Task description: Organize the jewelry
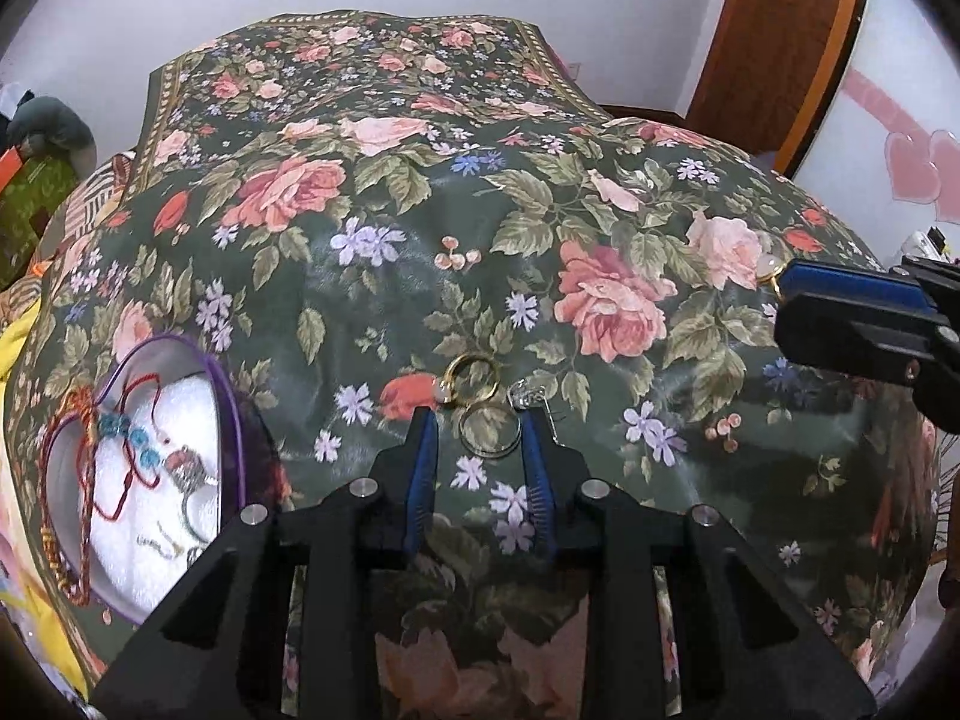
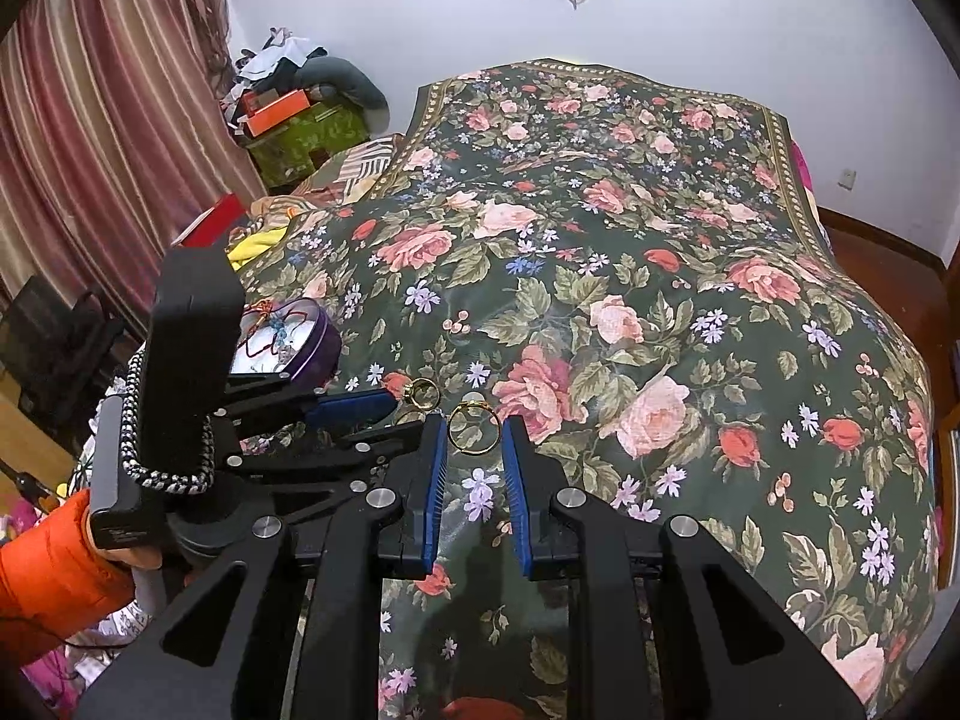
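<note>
On the flowered bedcover [image 1: 372, 276] a silver ring [image 1: 487, 451] lies flat between the blue pads of my left gripper [image 1: 477, 420]. The jaws stand a little wider than the ring, with cloth showing on its left side. Just beyond the fingertips lies a gold ring with a pearl [image 1: 456, 367], and a small silver piece [image 1: 528, 396] rests by the right fingertip. A purple heart-shaped tin [image 1: 237, 420] at the left holds red cords, beads and silver pieces. My right gripper [image 2: 475, 435] is shut on a plain gold ring [image 2: 474, 450], held off to the right of the left gripper [image 2: 402, 414].
The bed runs back to a white wall. Left of it are a striped curtain [image 2: 90, 120] and piled boxes and clothes [image 2: 300, 114]. A wooden door frame [image 1: 774, 42] stands at the right. A person's orange sleeve [image 2: 48, 576] holds the left gripper's handle.
</note>
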Tool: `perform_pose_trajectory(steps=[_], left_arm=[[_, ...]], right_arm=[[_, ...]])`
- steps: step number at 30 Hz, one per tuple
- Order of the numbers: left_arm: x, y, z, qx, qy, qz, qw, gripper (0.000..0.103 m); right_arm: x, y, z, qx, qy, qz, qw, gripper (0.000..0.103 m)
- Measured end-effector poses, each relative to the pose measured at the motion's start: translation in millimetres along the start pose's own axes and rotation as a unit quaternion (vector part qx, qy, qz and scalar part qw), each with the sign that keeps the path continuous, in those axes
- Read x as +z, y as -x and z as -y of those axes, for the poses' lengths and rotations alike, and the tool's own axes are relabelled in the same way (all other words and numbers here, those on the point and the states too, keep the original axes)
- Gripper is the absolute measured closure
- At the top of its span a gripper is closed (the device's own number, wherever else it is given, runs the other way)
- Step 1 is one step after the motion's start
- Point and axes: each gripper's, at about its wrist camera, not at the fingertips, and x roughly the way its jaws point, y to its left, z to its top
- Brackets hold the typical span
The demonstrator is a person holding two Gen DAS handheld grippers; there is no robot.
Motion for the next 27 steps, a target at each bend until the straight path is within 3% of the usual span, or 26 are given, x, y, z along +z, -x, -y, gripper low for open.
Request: perform_pose_trajectory(steps=[2,4,12,27], left_arm=[[1,-1,0,-0.001,-0.002,0.002,1.0000,0.074],[1,-1,0,-0.003,-0.003,0.004,1.0000,0.082],[-5,15,-4,-0.010,0.002,0.013,0.9999,0.082],[0,96,-22,-0.001,0.017,0.106,0.9943,0.082]], right_arm=[[0,-1,1,0.001,-0.002,-0.002,1.000,0.086],[-1,-2,0,0.001,-0.002,-0.003,1.000,0.086],[1,0,-5,0.003,-0.001,0.000,1.000,0.086],[25,6,-41,0.013,0.023,0.024,0.999,0.086]])
